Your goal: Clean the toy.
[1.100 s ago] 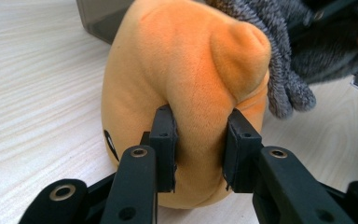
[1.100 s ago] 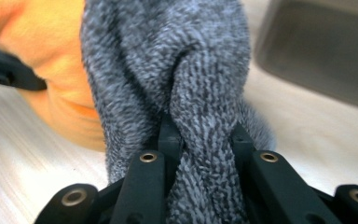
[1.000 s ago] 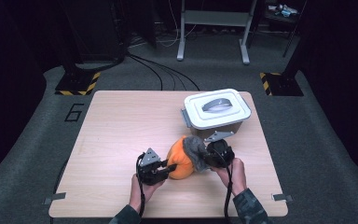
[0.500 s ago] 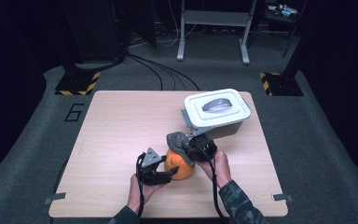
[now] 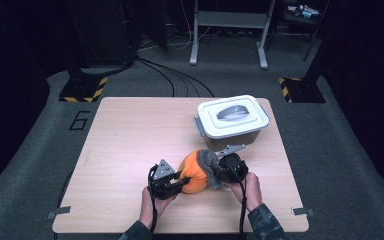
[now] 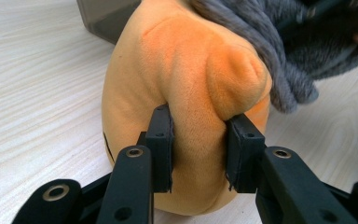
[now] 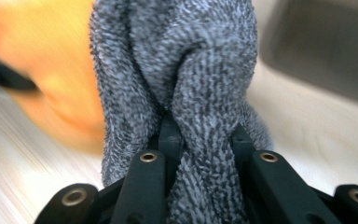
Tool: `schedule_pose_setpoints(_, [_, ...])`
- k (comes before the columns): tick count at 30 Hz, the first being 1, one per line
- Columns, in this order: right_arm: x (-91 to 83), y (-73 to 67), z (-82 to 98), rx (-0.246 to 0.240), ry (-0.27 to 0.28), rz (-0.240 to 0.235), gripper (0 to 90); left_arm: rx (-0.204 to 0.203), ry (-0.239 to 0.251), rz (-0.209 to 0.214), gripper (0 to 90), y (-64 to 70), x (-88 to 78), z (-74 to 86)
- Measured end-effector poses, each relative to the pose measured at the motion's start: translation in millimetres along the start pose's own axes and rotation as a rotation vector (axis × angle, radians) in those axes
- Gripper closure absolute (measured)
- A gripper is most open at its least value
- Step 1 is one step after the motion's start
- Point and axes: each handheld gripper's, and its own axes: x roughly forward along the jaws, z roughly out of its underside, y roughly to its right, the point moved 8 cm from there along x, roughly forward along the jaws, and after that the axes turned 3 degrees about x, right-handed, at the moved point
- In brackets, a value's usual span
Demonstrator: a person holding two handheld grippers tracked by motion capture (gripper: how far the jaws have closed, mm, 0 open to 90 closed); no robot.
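Note:
An orange plush toy (image 5: 194, 174) lies on the wooden table (image 5: 130, 135) near its front edge. My left gripper (image 5: 182, 181) is at the toy's left side. Its jaws have just been closing, and in the left gripper view the pads pinch a fold of the orange plush toy (image 6: 186, 70) between them, at the left gripper (image 6: 198, 140). A grey fuzzy cloth (image 5: 209, 161) is draped over the toy's right side. My right gripper (image 5: 216, 172) is shut on that grey cloth (image 7: 177, 56), which bunches between the jaws of the right gripper (image 7: 200, 140).
A grey box with a white handled lid (image 5: 232, 117) stands just behind the toy, at the table's back right. The table's left half is bare wood. Cables and a metal stand lie on the floor beyond.
The right hand carried the grey cloth left over the plush, then back right and a little lower. The left hand has stayed in place at the toy.

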Motion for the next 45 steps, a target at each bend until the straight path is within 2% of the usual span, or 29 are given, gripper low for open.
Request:
schedule_pose_setpoints(2, [1.0, 6.4, 8.4, 0.007, -0.023, 0.011, 74.0, -0.007, 0.009, 0.006, 66.7, -1.6, -0.8, 0.6])
schedule_pose_setpoints(4, [-4.3, 10.0, 7.4, 0.013, -0.015, 0.014, 74.0, -0.004, 0.012, 0.005, 66.7, -2.0, -1.5, 1.2])
schedule_pose_setpoints(7, [-18.5, 6.4, -12.9, 0.000, 0.045, 0.019, 73.8, -0.005, 0.010, 0.008, 66.7, -2.1, -2.4, 1.6])
schedule_pose_setpoints(11, [-25.3, -7.3, -42.9, -0.048, 0.080, -0.006, 73.5, 0.000, 0.008, 0.002, 66.7, -0.1, -2.4, 1.9])
schedule_pose_setpoints(13, [-19.6, -16.4, -56.5, -0.070, 0.081, -0.016, 73.3, 0.010, 0.005, 0.002, 66.8, -1.3, -3.1, 2.3])
schedule_pose_setpoints(14, [-16.0, -19.2, -58.7, -0.075, 0.072, -0.020, 73.3, 0.001, 0.007, 0.000, 66.8, -1.3, -3.5, 2.5])
schedule_pose_setpoints(15, [-7.9, -21.4, -59.4, -0.087, 0.042, -0.018, 73.3, -0.006, 0.001, 0.006, 66.8, -0.9, -4.2, 3.2])
schedule_pose_setpoints(18, [6.8, -21.0, -54.8, -0.079, 0.016, -0.018, 73.6, -0.008, 0.005, -0.002, 66.1, -3.5, -4.3, 4.1])
schedule_pose_setpoints(20, [9.6, -20.8, -52.2, -0.065, 0.022, -0.026, 73.7, -0.001, -0.001, -0.012, 57.5, -3.3, -6.5, 0.8])
schedule_pose_setpoints(22, [9.8, -20.8, -50.1, -0.063, 0.023, -0.012, 73.8, 0.016, -0.013, -0.035, 42.3, -1.1, -8.2, -4.9])
schedule_pose_setpoints(24, [10.6, -19.9, -49.1, -0.063, 0.025, -0.007, 73.9, 0.039, -0.022, -0.050, 37.9, 2.0, -5.4, -7.6])
schedule_pose_setpoints(25, [11.4, -19.0, -48.4, -0.059, 0.027, -0.005, 73.9, 0.043, -0.021, -0.042, 41.6, 2.6, -3.8, -7.4])
schedule_pose_setpoints(27, [11.8, -17.0, -47.0, -0.052, 0.030, -0.002, 73.9, 0.031, -0.025, -0.031, 54.7, 1.3, 0.8, -5.9])
schedule_pose_setpoints(30, [4.8, -12.8, -46.7, -0.051, 0.041, 0.001, 73.8, 0.038, -0.028, -0.033, 62.7, 0.8, 4.2, -6.6])
schedule_pose_setpoints(31, [-1.0, -13.4, -48.0, -0.031, 0.055, -0.001, 73.8, 0.039, -0.029, -0.036, 63.7, 0.9, 4.5, -7.1])
schedule_pose_setpoints(33, [-13.9, -17.6, -52.4, -0.038, 0.088, -0.019, 73.7, 0.025, -0.025, -0.034, 64.5, -1.2, 5.0, -7.9])
schedule_pose_setpoints(35, [-22.9, -28.9, -54.8, -0.051, 0.110, -0.050, 73.7, 0.013, -0.014, -0.032, 65.1, -1.9, 5.3, -8.5])
schedule_pose_setpoints(36, [-20.7, -40.3, -52.6, -0.080, 0.091, -0.061, 73.7, 0.021, -0.024, -0.029, 65.8, -1.9, 4.6, -7.6])
schedule_pose_setpoints(37, [-15.0, -44.3, -50.1, -0.095, 0.076, -0.054, 73.8, 0.013, -0.021, -0.033, 66.5, -1.2, 5.0, -6.9])
schedule_pose_setpoints(38, [-10.6, -44.8, -48.1, -0.112, 0.067, -0.040, 73.8, 0.023, -0.024, -0.036, 67.2, -2.4, 4.5, -5.5])
schedule_pose_setpoints(41, [-3.8, -38.9, -44.2, -0.091, 0.058, -0.054, 74.0, -0.008, -0.004, -0.022, 68.7, -2.6, 1.7, -2.7])
schedule_pose_setpoints(44, [-3.2, -31.2, -37.3, -0.085, 0.041, -0.045, 74.0, 0.014, -0.006, -0.024, 68.7, -2.3, 0.8, -1.6])
schedule_pose_setpoints(45, [-3.4, -27.9, -33.8, -0.087, 0.037, -0.036, 74.0, 0.010, -0.005, -0.024, 68.6, -1.3, 0.9, -1.4])
